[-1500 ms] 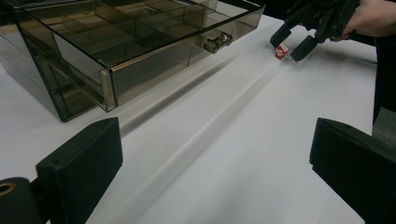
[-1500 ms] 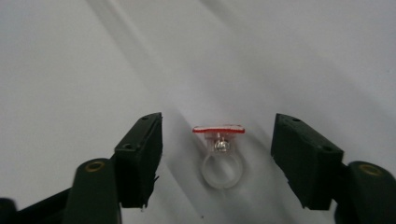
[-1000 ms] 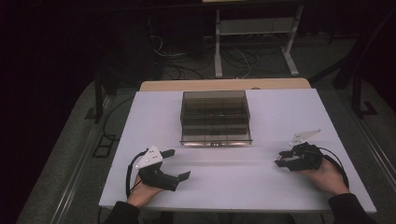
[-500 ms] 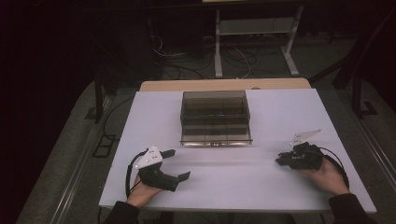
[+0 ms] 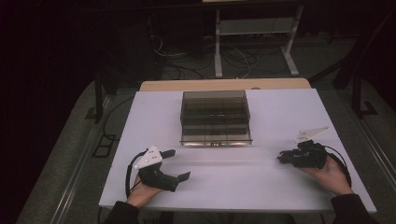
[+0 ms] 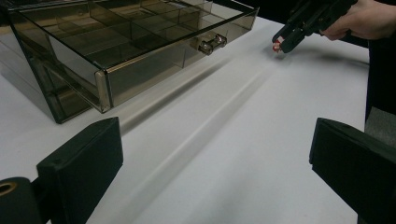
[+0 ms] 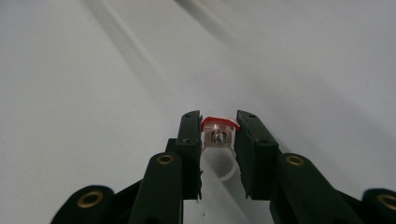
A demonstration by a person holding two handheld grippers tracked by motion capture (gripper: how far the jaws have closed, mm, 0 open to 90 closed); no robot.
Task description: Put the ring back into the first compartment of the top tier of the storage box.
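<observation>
right claw (image 7: 218, 122) just closed, gripping red-topped ring (image 7: 217, 133) | left claw (image 6: 224, 168) spread wide, empty

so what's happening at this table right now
A person sits at a white table with a tool in each hand. The right tool has just been closing and now pinches a small clear ring with a red top, low over the table. The left tool waits with its jaws wide open and nothing between them. A smoky clear drawer box stands at the middle of the table.
</observation>
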